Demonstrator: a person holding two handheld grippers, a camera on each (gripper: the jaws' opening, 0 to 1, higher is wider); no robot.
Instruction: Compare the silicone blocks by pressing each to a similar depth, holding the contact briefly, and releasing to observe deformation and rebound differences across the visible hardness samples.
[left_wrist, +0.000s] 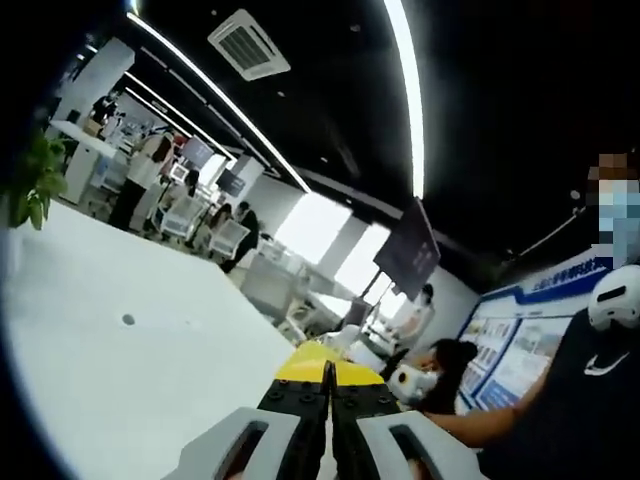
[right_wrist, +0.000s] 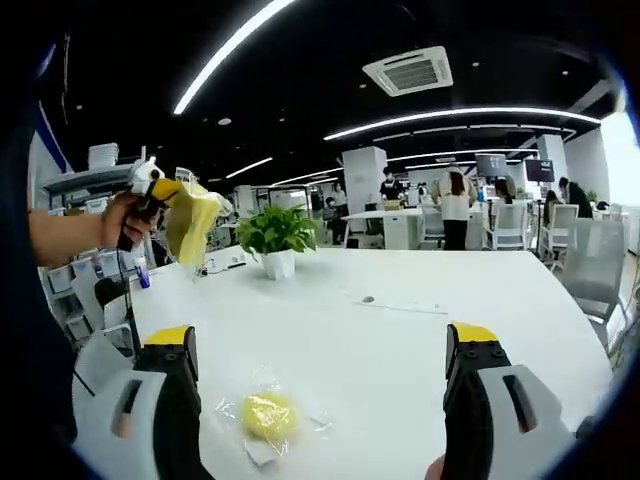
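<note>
a: our right tool (right_wrist: 320, 400) gapes wide over the white surface (right_wrist: 400, 330); a yellow block (right_wrist: 268, 413) in clear wrap lies between its jaws.

b: our left tool (right_wrist: 185, 215), raised beyond, is clamped on another yellow block (right_wrist: 192, 225). a potted plant (right_wrist: 276, 238) stands further back.

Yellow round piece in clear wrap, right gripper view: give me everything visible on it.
The yellow round block in clear plastic wrap lies flat on the white table, low in the right gripper view, between the right gripper's wide-open jaws and nearer the left-hand one. It looks soft and disc-like; the crinkled wrap spreads around it, with a small white scrap at its near edge. Only the table touches it. Hardness cannot be judged.
</note>
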